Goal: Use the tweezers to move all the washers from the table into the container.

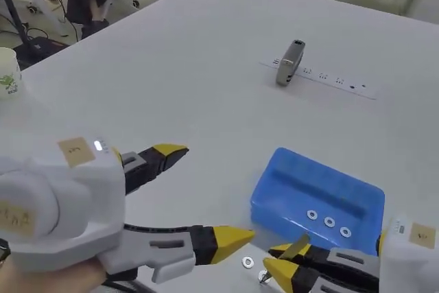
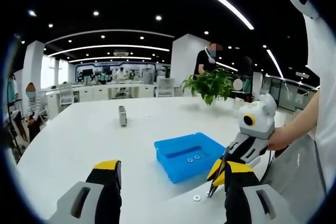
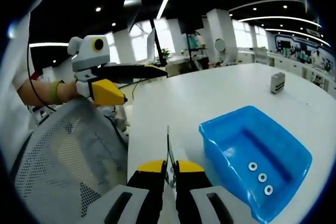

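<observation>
White table [image 1: 206, 66], open office beyond. Blue container [image 1: 322, 182], just beyond the right jaws, holds three washers [image 1: 329, 222]. Fourth washer [image 1: 247, 262] lies on the table beside the right gripper [image 1: 269, 257] jaws, which are clenched on tweezers [image 3: 169, 148]. Left gripper [image 1: 218, 191] jaws are spread wide, released.

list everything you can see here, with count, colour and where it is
table: one, white
container: one, blue, on the table
washers: three, silver, in a row inside the container
loose washer: one, silver, on the table by the container
tweezers: one, metal, in the right gripper
grey device: one, far side of the table
power strip: one, white, by the grey device
paper cup: one, white, left edge
left gripper: yellow tips, open
right gripper: yellow tips, shut on tweezers
</observation>
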